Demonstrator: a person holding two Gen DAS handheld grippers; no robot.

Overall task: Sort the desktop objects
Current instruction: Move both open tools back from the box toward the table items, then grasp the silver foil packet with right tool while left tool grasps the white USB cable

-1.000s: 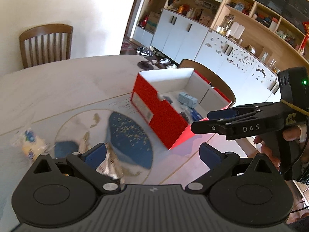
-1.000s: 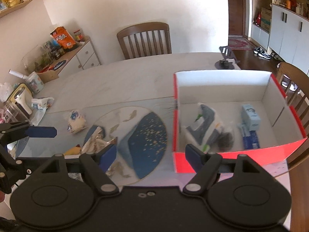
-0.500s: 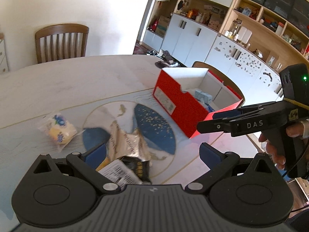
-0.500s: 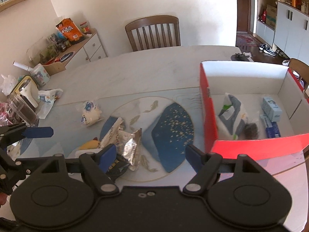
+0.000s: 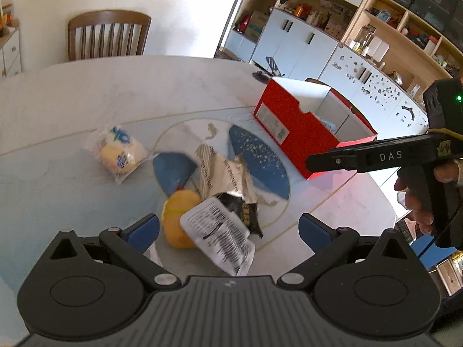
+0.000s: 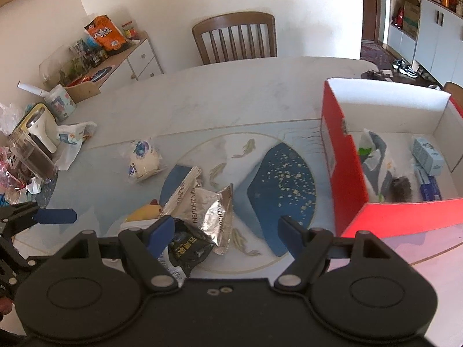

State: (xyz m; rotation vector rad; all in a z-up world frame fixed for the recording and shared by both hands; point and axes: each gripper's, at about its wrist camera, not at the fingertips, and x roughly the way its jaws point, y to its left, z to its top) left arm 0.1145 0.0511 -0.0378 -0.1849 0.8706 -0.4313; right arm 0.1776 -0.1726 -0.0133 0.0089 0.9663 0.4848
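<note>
The left hand-held gripper (image 5: 228, 228) hangs over the table (image 5: 86, 101) with its blue-padded fingers (image 5: 144, 228) spread wide and nothing between them. Just ahead of it, between the fingertips, lies a small heap: a white labelled packet (image 5: 220, 237) nearest, a yellow toy (image 5: 179, 217) touching it on the left, a black packet (image 5: 240, 208) behind, and a crumpled foil wrapper (image 5: 222, 173) beyond that. Farther ahead and to the left, apart from the heap, sits a clear bag with a yellow bun (image 5: 121, 153). Ahead to the right stands the red box (image 5: 292, 133).

The right hand-held gripper (image 6: 225, 231) is also spread and empty, held in a hand (image 5: 416, 202). Its left fingertip (image 6: 162, 231) is over the black packet (image 6: 188, 248), with the foil wrapper (image 6: 202, 202) just ahead. The red box (image 6: 344, 173) lies ahead to its right, open, holding a grey-and-white bag (image 6: 376, 156), a dark fuzzy thing (image 6: 400, 188), a pale blue carton (image 6: 428, 156) and a dark blue one (image 6: 429, 185). The bun bag (image 6: 144, 159) lies ahead to the left.
</note>
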